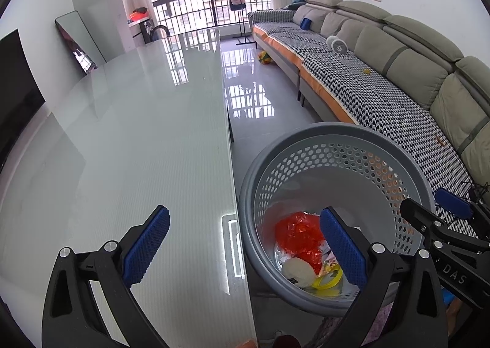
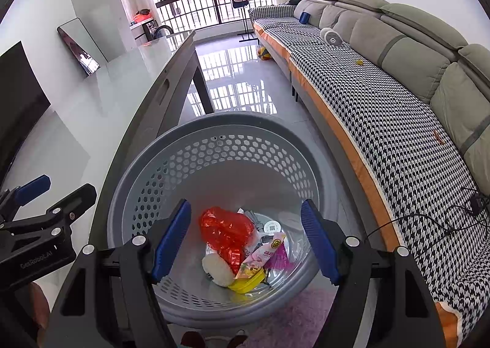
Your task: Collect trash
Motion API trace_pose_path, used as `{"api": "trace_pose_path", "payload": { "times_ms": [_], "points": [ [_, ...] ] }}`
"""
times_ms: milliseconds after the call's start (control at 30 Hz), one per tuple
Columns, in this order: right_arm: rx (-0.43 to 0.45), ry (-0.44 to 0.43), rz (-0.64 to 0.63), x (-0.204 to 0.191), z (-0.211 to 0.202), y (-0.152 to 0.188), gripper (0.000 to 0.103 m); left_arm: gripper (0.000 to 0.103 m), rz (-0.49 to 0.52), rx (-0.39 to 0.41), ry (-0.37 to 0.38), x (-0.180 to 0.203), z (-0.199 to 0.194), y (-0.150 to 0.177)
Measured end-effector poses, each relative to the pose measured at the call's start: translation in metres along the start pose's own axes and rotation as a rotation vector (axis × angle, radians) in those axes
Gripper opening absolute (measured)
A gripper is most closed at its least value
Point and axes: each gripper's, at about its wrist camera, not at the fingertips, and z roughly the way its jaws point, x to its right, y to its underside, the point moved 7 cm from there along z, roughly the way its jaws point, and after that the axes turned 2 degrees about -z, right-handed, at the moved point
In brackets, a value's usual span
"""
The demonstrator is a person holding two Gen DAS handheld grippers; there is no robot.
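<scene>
Currently you hold both grippers angled downward at the grey perforated waste basket (image 2: 220,146), which stands on the floor between the glass-topped table (image 1: 137,133) and the long sofa (image 2: 398,109). Your right gripper (image 2: 245,244) hangs directly above the basket mouth with its jaws spread wide; nothing sits between its blue pads (image 2: 171,241), and they touch nothing. Your left gripper (image 1: 245,250) is likewise wide open and empty: its left finger lies over the table surface and its right finger over the basket's near rim. Each gripper appears at the edge of the other's wrist view, the two being near each other but apart. The collected trash lies at the bottom of the basket: a crumpled red plastic bag (image 2: 226,231), a white oval pad (image 2: 217,270) just beside it, a yellow lid-like piece (image 2: 246,283) touching a printed snack wrapper (image 2: 263,256), and some white paper scraps (image 1: 288,253) beneath. The table surface in view is bare and reflective. On the sofa's houndstooth cover (image 1: 382,103) you can see a small yellow object (image 1: 366,71), an orange scrap (image 2: 438,137) and a black cable (image 2: 428,219).
</scene>
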Motion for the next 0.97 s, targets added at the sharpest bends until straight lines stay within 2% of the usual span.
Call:
{"api": "trace_pose_path", "payload": {
  "times_ms": [967],
  "points": [
    [0.000,-0.002,0.001,-0.0011,0.0002,0.0006,0.071,0.097,-0.002,0.010,-0.004,0.0003,-0.0038,-0.0012]
  ]
}}
